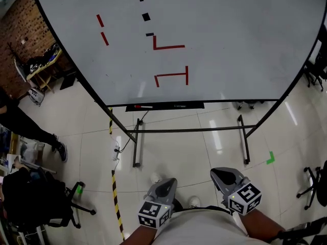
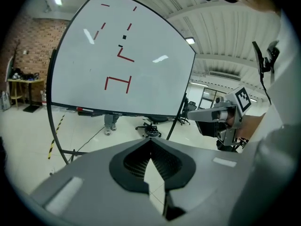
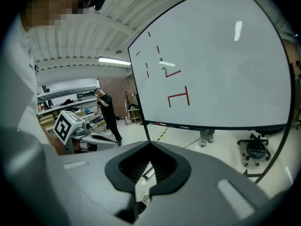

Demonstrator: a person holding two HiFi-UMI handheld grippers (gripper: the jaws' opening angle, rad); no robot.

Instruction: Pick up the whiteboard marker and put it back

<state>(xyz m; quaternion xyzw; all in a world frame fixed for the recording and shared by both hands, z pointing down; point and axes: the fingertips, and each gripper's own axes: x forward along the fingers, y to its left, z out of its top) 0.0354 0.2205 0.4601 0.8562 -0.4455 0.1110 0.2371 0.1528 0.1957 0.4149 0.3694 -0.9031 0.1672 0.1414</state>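
- the whiteboard [image 1: 230, 45] on its wheeled stand fills the top of the head view, with red line marks on its left half; the person stands well back from it, open floor in between.
- a black tray [image 1: 196, 106] runs along the middle of the board's lower edge.
- the left gripper [image 1: 162, 185] and the right gripper [image 1: 225, 176] are both held low and close to the body, pointing toward the board. each has its jaw tips closed together with nothing between them (only floor shows through the slit behind the tips).
- the whiteboard marker [image 1: 143, 106], with a red end, lies flat at the tray's left end. its long axis runs along the tray, parallel to the board's edge and crosswise to the way the grippers point.
- the marker lies ahead and slightly left of the left gripper, so that one looks the nearer. i judge the reach needs a step forward, jaws opened, closing across the barrel.
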